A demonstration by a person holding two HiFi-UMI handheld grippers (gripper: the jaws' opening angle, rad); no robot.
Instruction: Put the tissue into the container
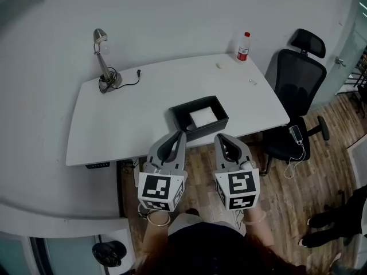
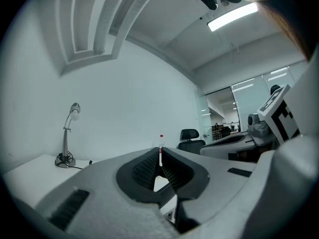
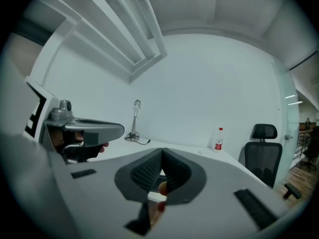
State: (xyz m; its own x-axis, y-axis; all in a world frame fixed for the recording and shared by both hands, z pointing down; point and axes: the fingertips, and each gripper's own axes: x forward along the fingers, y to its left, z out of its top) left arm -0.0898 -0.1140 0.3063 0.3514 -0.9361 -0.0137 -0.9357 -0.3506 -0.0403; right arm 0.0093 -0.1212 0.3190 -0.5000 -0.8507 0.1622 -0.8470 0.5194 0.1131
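Observation:
A black rectangular container sits at the near edge of the white desk, and a folded white tissue lies flat inside it. My left gripper hovers just off the desk's front edge, by the container's near left corner. Its jaws are shut with nothing between them. To the right of it, at the container's near right side, my right gripper is also shut and empty. Both point level towards the desk, side by side.
At the desk's far left stands a desk lamp with its cord. A red-capped bottle stands at the far right corner. A black office chair stands right of the desk with a phone on its seat. The floor is wood.

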